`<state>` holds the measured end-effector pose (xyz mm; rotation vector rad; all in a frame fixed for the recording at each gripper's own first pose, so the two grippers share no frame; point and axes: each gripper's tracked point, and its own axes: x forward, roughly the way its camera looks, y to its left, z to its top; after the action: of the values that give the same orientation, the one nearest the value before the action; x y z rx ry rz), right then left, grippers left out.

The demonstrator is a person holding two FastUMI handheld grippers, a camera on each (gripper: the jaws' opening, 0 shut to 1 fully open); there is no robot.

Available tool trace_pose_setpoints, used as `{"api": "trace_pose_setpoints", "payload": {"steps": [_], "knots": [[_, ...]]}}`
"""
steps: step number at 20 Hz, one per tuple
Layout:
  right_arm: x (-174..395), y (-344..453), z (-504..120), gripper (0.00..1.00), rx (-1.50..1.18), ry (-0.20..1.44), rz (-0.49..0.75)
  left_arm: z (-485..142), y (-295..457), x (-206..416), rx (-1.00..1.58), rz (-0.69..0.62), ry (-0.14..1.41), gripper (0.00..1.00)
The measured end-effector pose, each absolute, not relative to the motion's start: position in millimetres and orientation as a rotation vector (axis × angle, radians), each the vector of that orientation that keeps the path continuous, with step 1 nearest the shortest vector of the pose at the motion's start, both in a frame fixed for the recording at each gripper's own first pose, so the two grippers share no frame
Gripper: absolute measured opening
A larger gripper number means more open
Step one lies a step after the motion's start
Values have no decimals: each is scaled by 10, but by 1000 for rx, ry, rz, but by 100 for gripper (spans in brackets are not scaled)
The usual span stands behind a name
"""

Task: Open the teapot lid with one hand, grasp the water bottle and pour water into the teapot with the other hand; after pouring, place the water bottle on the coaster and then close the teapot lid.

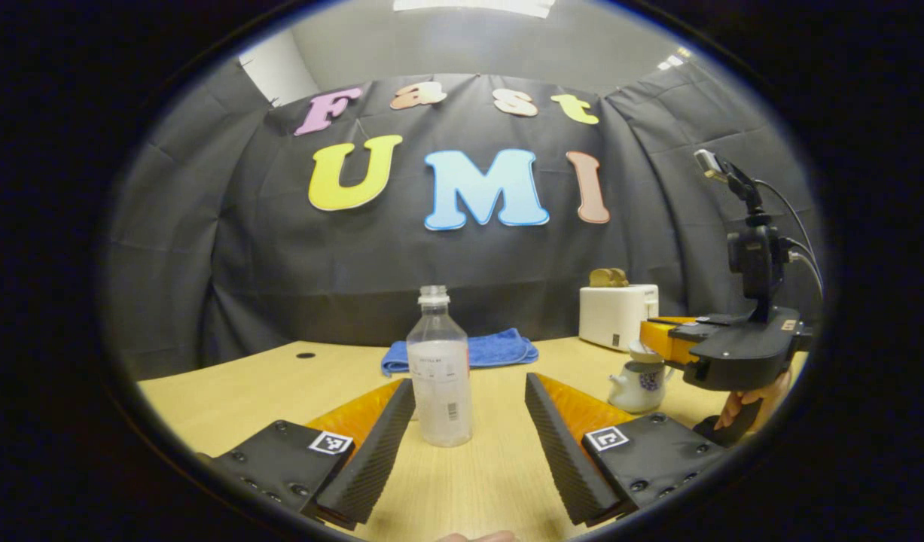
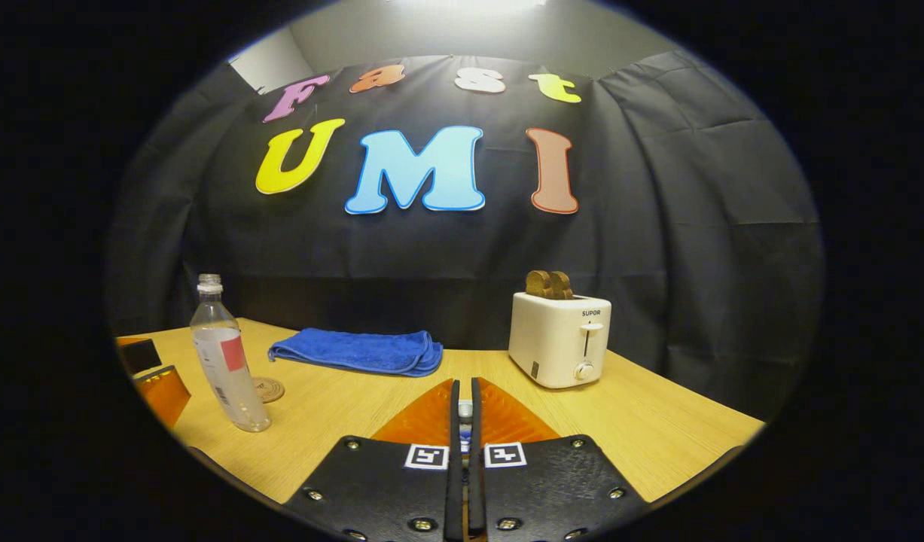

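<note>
A clear water bottle [image 1: 439, 376] with no cap stands upright on the wooden table [image 1: 469, 482]. My left gripper [image 1: 469, 384] is open, and the bottle sits just ahead between its spread fingers without touching them. To the right stands the small white teapot [image 1: 636, 388] with a blue pattern. My right gripper [image 1: 654, 340] reaches over its top, held by a hand [image 1: 748, 399]. In the right gripper view my right gripper [image 2: 465, 391] is shut on the teapot lid's knob [image 2: 465, 421], a white and blue sliver in the gap. The bottle [image 2: 224, 357] stands at the left, the round coaster [image 2: 267, 389] just behind it.
A folded blue towel [image 2: 360, 351] lies at the back of the table. A white toaster [image 2: 558, 339] holding bread slices stands at the back right. One finger of the left gripper [image 2: 160, 391] shows at the far left, near the bottle.
</note>
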<state>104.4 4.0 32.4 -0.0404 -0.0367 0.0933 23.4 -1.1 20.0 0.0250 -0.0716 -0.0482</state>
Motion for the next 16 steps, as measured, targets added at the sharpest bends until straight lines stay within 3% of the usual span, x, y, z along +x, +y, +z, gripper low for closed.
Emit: {"api": "trace_pose_setpoints", "payload": {"steps": [7,16], "knots": [[540,70,543,3,-26,-109,148,-47,82,569,-8,-22,19,100],[121,-12,543,3,10,-120,177,-19,223,998,-2,2,28,100]]}}
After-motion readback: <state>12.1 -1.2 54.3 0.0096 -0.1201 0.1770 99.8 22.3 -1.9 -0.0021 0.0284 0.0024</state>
